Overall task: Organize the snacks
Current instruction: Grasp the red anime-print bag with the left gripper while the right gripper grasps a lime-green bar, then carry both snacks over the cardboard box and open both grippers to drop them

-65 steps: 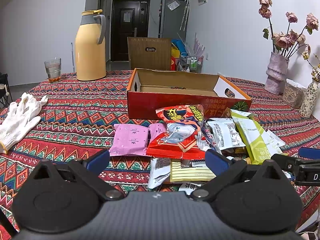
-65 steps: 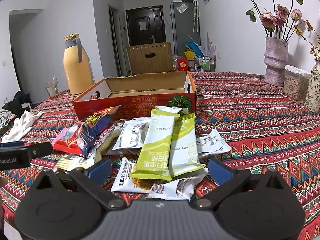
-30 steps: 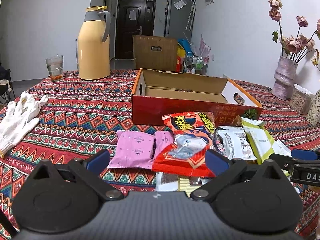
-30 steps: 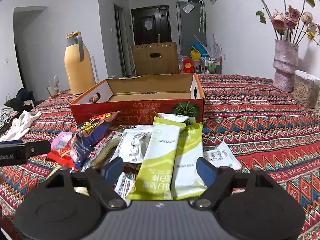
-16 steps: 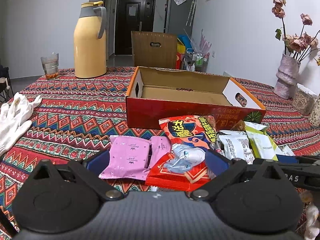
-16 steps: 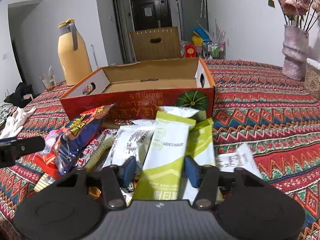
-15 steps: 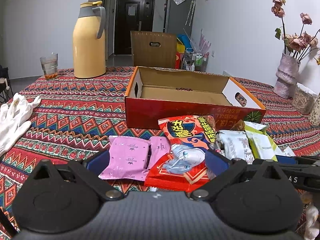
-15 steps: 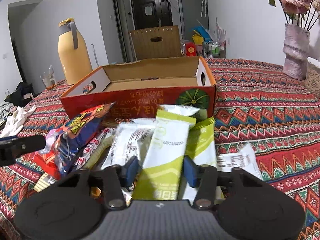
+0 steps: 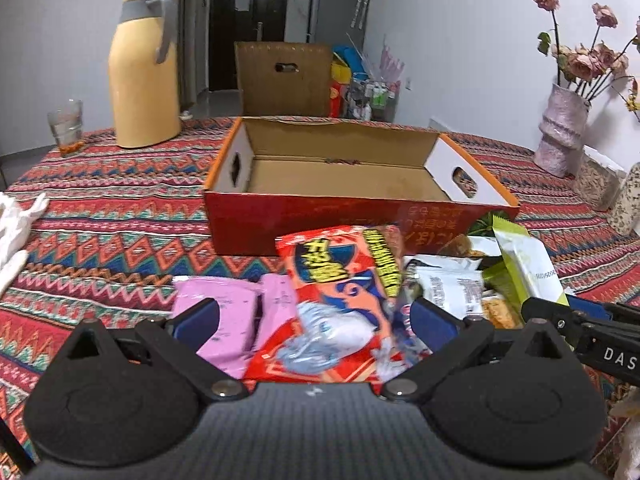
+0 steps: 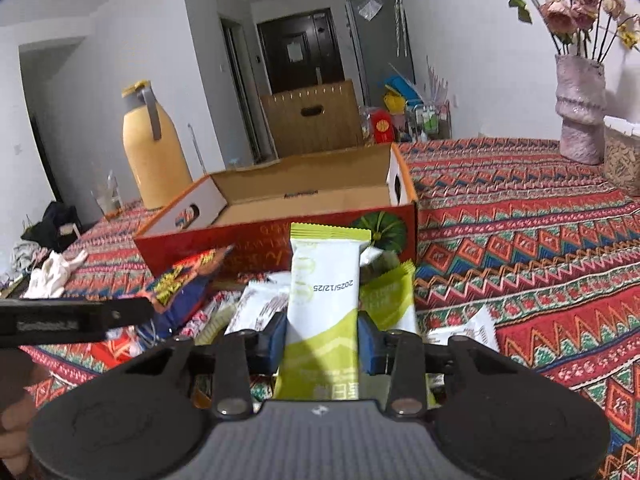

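The table (image 9: pixel 120 208), under a patterned cloth, stretches bare to the left of the snack pile and, in the right wrist view, wide to the right of it up to the vase (image 10: pixel 580 108). The open cardboard box (image 9: pixel 352 216) stands just behind the pile, its floor bare and its near red wall touching the front packets. A yellow thermos (image 9: pixel 142 68) and a glass (image 9: pixel 66 126) stand well apart at the far left edge.

The left gripper (image 9: pixel 314 314) has its jaws spread wide either side of the red snack bag (image 9: pixel 340 300) and the pink packets (image 9: pixel 224 320), pads clear of both. The right gripper (image 10: pixel 322 338) has just been closing and now clamps the green-and-white bar (image 10: pixel 320 304), which stands raised over the pile just before the box.

Only the left wrist view shows the pink packets and the white glove (image 9: pixel 16 228) at the left edge; only the right wrist view shows the clamped bar's printed face.
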Tool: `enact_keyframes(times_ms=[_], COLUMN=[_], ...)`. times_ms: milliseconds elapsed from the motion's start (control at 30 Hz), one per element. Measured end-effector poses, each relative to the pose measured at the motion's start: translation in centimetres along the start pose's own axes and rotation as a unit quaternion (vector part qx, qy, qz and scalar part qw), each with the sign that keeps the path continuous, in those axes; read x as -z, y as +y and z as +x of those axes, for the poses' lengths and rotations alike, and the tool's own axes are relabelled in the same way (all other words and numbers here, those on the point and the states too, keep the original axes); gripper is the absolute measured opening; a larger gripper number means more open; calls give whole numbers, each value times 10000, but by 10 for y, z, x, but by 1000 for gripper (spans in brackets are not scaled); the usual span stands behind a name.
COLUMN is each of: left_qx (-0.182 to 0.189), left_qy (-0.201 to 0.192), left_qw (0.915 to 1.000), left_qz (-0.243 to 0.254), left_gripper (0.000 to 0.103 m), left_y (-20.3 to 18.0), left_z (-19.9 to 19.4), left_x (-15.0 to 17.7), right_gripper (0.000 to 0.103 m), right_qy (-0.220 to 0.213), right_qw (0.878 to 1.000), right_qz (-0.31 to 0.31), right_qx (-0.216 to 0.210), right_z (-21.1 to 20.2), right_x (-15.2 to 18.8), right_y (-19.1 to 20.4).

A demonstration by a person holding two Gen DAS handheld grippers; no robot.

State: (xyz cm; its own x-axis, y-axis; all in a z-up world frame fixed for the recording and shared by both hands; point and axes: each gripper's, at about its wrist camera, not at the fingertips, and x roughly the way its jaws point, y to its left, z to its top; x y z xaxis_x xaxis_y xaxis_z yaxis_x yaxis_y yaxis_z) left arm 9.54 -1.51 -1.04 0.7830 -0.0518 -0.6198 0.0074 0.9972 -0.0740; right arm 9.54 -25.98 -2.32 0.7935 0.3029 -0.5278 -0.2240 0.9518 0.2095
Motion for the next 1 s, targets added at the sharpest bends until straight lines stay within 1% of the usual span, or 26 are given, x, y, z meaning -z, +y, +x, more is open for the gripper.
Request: enact_keyframes(times_ms=[167,300,367,400,467,600,633,700,733,767,867,1000], left_qx=[85,80,103,134,156,212,237,236,232,219,197,149], left_qy=[134,338,412,430,460,409,387,374,367,352,298,175], left_qw=[9999,9993,9989,9988,9986,9985,9985,9986,9986,9987,9990,9994], left_qz=[-17,-147,-173,-176,-205,-291,-289,-305,-307,-297,-279,-245], left_gripper=[103,103,94,92,84,73,65,63,61,56,52,52], left_y=[-8,-9,-10,-10,-10,-7,-6,-6,-5,-5,-4,-2], left_z=[13,24,27,27,28,24,22,20,20,19,16,9], left_x=[-5,-5,-3,-2,0,0,-1,-2,-3,-3,-5,-6], right_gripper=[36,36,36,36,36,36,36,36,36,36,36,36], right_qy=[-47,-73,-79,-79,-82,-87,-89,-91,-95,-101,-125,-168], right_qw=[9999,9999,9998,9998,9998,9998,9998,9998,9998,9998,9998,9998], right_qz=[93,148,168,174,181,170,165,163,163,163,152,124], right_qx=[31,-4,-25,-39,-59,-93,-94,-91,-87,-80,-60,-34], right_z=[-3,-5,-5,-5,-6,-7,-7,-7,-8,-8,-10,-13], right_x=[0,2,4,4,4,5,5,5,5,5,5,3], right_y=[-5,-10,-12,-12,-13,-12,-12,-12,-11,-11,-10,-9])
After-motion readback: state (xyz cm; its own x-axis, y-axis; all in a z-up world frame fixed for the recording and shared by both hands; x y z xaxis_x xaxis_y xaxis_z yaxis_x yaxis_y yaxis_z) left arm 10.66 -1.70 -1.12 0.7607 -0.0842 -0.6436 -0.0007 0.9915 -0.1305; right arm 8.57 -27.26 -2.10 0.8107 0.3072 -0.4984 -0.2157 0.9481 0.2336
